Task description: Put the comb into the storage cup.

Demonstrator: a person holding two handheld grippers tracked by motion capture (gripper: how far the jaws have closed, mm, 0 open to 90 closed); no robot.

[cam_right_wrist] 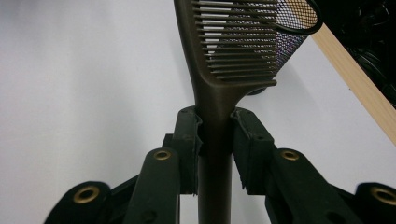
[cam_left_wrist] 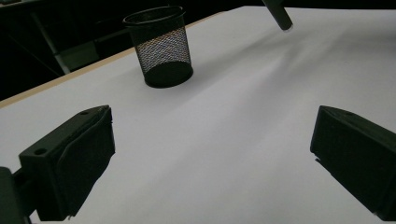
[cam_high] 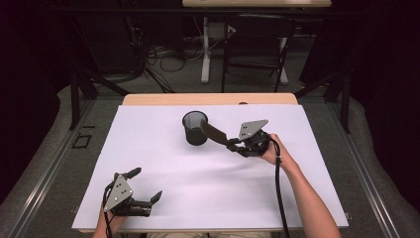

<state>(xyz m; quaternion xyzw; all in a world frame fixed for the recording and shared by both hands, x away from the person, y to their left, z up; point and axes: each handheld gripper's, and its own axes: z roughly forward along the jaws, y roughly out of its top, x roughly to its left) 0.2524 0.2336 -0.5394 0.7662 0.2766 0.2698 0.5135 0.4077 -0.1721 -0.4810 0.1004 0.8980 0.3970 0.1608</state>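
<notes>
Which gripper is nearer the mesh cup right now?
Right. The right gripper sits just beside the mesh cup, holding a comb whose toothed end reaches the cup. The left gripper rests open near the table's front-left edge, well away.

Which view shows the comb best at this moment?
The right gripper view: the comb fills it, teeth distinct, handle clamped between the jaws. The high view shows it small and dark beside the mesh cup; the left gripper view catches just one end.

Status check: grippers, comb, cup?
Right gripper shut on comb handle, teeth end beside the mesh cup rim. Left gripper open, holding nothing, near table's front edge. Cup upright; nothing between comb and cup.
</notes>
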